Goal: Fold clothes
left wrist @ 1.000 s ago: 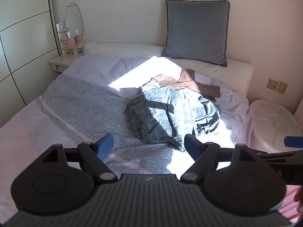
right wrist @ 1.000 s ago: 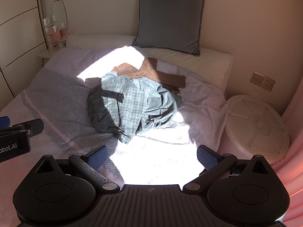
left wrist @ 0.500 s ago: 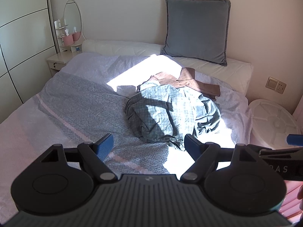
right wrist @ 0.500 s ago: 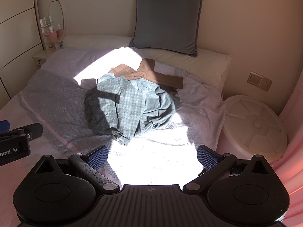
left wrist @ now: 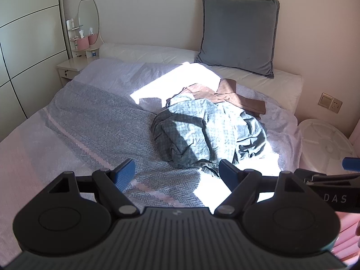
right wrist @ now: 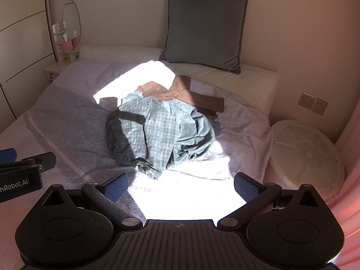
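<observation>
Wardrobe side first: my left gripper [left wrist: 176, 173] hangs spread and empty, my right gripper [right wrist: 181, 185] likewise. Checked grey shirt [right wrist: 157, 135] lies crumpled mid-bed, atop a brown garment [right wrist: 180, 92]. I should pinch one loose hem, lift, and shake it flat.

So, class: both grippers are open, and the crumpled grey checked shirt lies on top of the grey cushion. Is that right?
Not quite. The grey checked shirt lies on the bedspread, partly over brown clothes; the grey cushion stands against the wall. Both the left gripper and right gripper are open. The right wrist view shows it.
</observation>
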The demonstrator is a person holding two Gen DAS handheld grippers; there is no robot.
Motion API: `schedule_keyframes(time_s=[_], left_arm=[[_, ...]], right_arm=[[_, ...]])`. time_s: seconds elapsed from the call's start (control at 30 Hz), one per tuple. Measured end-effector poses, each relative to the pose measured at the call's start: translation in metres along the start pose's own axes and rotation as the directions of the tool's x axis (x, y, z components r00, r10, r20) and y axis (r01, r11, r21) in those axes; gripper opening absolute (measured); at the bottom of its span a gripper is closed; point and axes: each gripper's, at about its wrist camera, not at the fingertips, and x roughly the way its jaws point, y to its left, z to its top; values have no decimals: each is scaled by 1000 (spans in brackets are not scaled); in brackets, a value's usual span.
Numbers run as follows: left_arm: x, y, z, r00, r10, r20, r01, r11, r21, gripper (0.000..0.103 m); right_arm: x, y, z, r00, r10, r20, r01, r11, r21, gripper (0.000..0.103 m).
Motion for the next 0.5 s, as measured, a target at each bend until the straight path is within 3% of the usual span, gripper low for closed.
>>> schedule_keyframes(time_s=[0.5], left_arm=[[6, 10, -1, 1000, 8, -4, -8, 1000, -10, 79]], right_arm=[[4, 7, 1, 1000, 7, 18, -7, 1000, -13, 102]])
